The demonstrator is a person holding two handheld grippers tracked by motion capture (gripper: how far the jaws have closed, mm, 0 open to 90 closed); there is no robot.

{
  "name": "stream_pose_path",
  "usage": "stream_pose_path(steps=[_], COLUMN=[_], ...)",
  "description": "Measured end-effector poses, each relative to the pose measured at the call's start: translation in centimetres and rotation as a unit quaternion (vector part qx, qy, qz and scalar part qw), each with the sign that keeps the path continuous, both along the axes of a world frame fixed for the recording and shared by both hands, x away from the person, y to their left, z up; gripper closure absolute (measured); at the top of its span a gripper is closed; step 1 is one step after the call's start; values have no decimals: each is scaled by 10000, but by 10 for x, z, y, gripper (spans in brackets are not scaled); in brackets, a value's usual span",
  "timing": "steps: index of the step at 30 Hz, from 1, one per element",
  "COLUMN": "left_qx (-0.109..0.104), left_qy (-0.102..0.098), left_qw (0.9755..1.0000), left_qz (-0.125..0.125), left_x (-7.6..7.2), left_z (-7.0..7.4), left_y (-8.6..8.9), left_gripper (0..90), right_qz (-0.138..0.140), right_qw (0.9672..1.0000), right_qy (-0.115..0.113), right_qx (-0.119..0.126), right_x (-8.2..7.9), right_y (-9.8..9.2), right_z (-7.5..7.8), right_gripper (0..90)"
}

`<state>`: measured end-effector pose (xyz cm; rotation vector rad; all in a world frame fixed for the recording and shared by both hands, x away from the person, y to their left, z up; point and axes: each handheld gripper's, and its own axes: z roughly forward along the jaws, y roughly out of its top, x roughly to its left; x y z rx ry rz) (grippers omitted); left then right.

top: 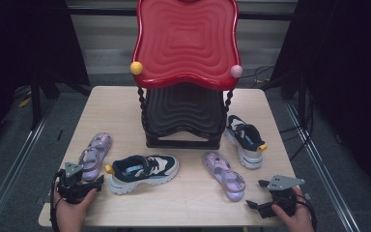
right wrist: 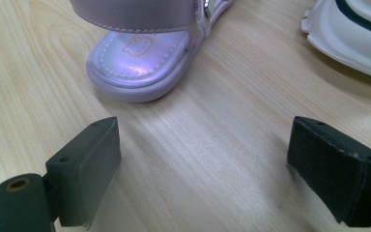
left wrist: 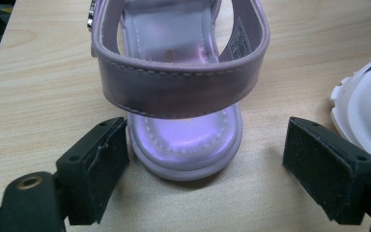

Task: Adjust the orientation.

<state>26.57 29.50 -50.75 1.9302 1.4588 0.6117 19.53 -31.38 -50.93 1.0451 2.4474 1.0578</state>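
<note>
Sandal (left wrist: 183, 96) lay heel-first between wide-open jaws of left gripper (left wrist: 207, 169), left pad near sole, nothing gripped. Right gripper (right wrist: 203, 169) gaped empty short of second sandal (right wrist: 140, 63). Sneakers (top: 144, 172) flanked both on table (top: 121, 104) before red-topped rack (top: 186, 43). Judged step: approach for pickup. Next called for easing left gripper forward, then pinching heel strap.
</note>
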Motion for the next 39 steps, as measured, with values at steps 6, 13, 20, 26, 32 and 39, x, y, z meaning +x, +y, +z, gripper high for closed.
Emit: stream_pose_path(steps=[6,13,20,26,32,39], left_qx=[0,2,-6,-5,-71,-137], left_qy=[0,3,9,-37,-178,-228], left_qw=[10000,10000,10000,9999,9995,9990], left_qz=[4,9,-7,103,256,347], left_x=[0,0,0,-2,-2,5], left_z=[0,0,0,0,2,2], left_y=[0,0,0,1,5,6], left_gripper=[156,155,150,192,212,222], right_qz=[-1,0,-1,-1,-2,-5], right_qw=[10000,10000,10000,10000,10000,10000], right_qy=[-6,0,-6,-5,-5,-3], right_qx=[-4,1,-2,-2,-1,-2], right_x=[0,0,0,0,0,0], right_y=[0,0,0,0,0,0], right_z=[0,0,0,0,0,0], right_gripper=[111,111,111,111,111,111])
